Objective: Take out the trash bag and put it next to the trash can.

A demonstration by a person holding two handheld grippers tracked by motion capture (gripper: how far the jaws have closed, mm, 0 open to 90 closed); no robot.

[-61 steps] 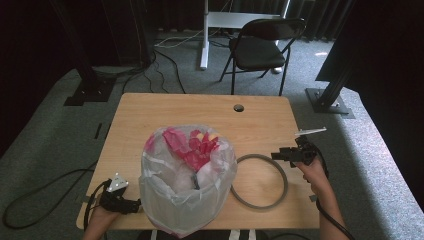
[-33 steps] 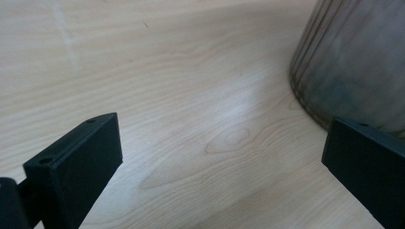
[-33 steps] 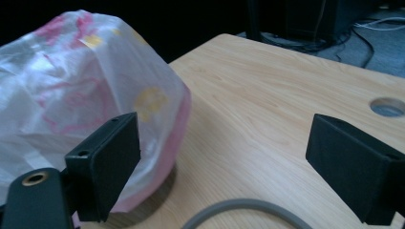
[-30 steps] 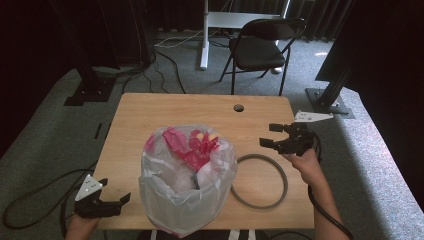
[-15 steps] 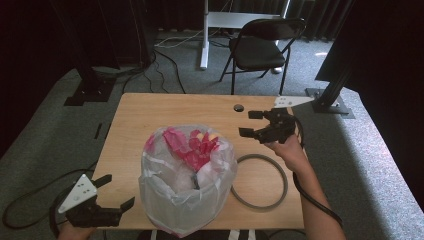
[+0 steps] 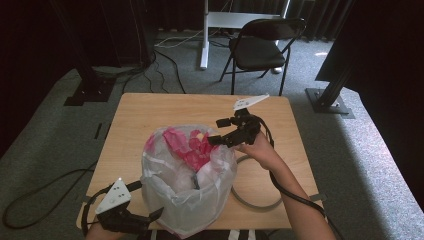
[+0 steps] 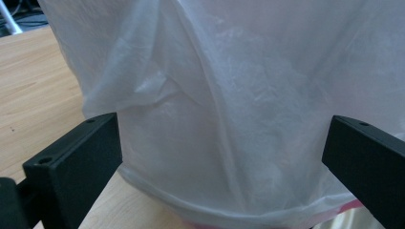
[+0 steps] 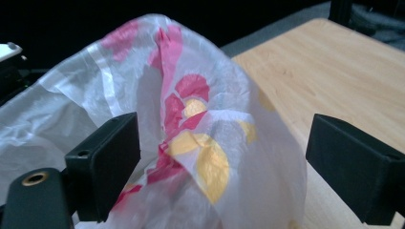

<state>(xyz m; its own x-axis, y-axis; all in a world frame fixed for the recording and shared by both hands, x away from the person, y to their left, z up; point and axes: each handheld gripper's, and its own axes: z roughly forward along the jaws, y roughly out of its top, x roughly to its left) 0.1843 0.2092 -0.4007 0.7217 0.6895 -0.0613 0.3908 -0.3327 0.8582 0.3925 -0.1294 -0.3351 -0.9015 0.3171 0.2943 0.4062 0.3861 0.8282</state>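
A translucent white plastic bag (image 6: pixel 182 192) stands bulging on the wooden table (image 6: pixel 150 107), with pink, red and yellow crumpled material (image 6: pixel 192 145) showing at its top. My left gripper (image 6: pixel 150 219) is at the table's front left corner. It is open, and in the left gripper view its jaws stand on either side of the bag's lower wall (image 7: pixel 229 119). My right gripper (image 6: pixel 216 132) hovers open at the bag's upper right rim. In the right gripper view the bag's red and yellow patterned top (image 8: pixel 196 138) lies between the jaws of my right gripper (image 8: pixel 222 162).
A grey ring (image 6: pixel 260 202) lies flat on the table right of the bag, partly under the right forearm. A black folding chair (image 6: pixel 260 45) and a white post (image 6: pixel 204 35) stand on the carpet beyond the far edge. Cables trail over the floor at the left.
My right gripper has swung left from the table's right side to the bag's top rim. The left gripper dropped past the front left corner, then came in against the bag's base.
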